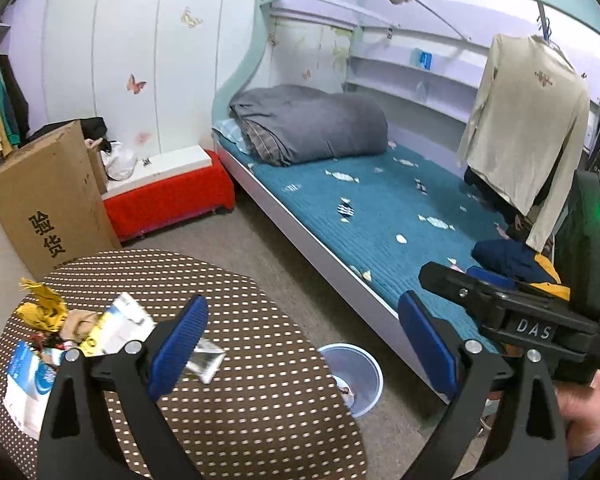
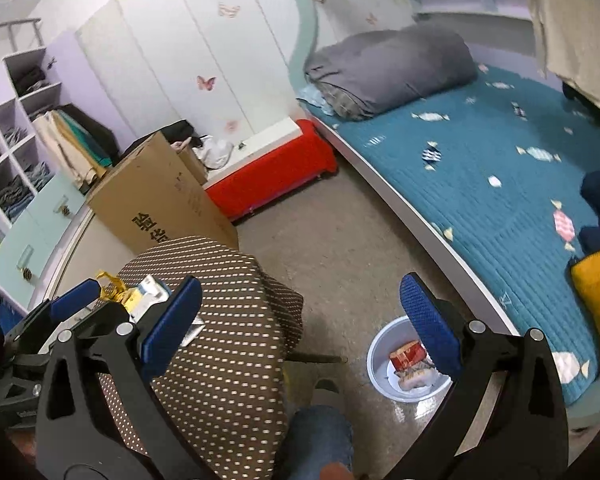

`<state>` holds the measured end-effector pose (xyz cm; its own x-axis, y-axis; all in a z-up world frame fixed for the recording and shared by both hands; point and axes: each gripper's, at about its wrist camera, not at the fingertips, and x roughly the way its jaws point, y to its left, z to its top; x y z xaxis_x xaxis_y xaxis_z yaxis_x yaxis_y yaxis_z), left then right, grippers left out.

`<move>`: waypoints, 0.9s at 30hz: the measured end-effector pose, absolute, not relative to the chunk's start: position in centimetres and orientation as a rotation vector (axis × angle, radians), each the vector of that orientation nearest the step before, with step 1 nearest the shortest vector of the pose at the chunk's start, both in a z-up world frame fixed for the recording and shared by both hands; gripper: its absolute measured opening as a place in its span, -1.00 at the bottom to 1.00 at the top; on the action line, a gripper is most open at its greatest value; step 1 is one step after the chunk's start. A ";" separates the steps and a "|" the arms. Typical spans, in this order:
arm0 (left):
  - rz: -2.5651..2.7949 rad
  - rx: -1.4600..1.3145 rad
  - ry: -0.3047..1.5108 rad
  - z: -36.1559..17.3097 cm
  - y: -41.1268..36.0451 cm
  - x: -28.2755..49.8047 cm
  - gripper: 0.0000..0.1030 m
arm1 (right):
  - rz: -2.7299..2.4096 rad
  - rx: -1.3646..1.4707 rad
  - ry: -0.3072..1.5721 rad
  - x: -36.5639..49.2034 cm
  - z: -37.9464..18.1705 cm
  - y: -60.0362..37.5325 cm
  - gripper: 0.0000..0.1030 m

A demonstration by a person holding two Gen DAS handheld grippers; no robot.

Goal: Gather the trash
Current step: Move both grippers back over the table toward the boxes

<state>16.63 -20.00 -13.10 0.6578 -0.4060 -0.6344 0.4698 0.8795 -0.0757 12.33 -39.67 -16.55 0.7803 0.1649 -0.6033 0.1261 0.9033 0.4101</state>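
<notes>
Lying just past the left tongs' (image 1: pixel 300 344) near pad, the silver wrapper (image 1: pixel 205 360) rests on the bench (image 1: pixel 260 400), long axis slanting up-right; both tongs gape wide, empty, right tongs (image 2: pixel 300 328) nearer the bin (image 2: pixel 380 344).

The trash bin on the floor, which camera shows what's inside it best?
The right wrist view. There the trash bin opens toward the camera, showing a red wrapper inside. In the left wrist view the table hides part of it and the contents are barely visible.
</notes>
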 end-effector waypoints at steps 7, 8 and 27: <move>-0.449 0.078 0.653 -12.3 -15.8 15.6 0.82 | 0.072 0.368 0.658 12.1 -14.3 -35.4 0.88; -0.444 0.074 0.648 -12.3 -15.2 15.5 0.82 | 0.079 0.356 0.654 12.1 -14.0 -34.8 0.88; -0.306 0.042 0.615 -14.0 -2.5 14.0 0.82 | 0.238 0.108 0.704 13.5 -15.2 -22.8 0.88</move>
